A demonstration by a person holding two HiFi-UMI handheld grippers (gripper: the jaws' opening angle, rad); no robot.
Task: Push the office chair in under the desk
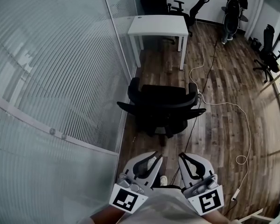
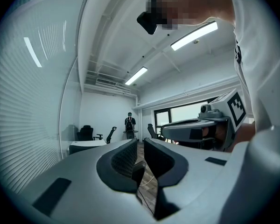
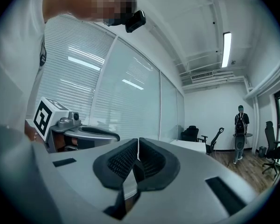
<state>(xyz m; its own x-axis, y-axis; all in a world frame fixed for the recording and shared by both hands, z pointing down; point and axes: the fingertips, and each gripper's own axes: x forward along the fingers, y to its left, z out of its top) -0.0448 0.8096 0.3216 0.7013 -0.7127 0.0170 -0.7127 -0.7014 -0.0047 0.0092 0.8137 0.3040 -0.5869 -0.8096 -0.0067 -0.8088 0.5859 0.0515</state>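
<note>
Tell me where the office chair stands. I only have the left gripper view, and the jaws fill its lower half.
Observer: The head view shows the office chair out in the open, short of the white desk and not under it.
Operator: Report the right hand-held gripper's jaws.
Observer: The right hand-held gripper has its jaws together, with nothing between them.
Operator: Check for anything lying beside the chair.
Observer: A white cable lies close to the chair, on its right in the head view.
</note>
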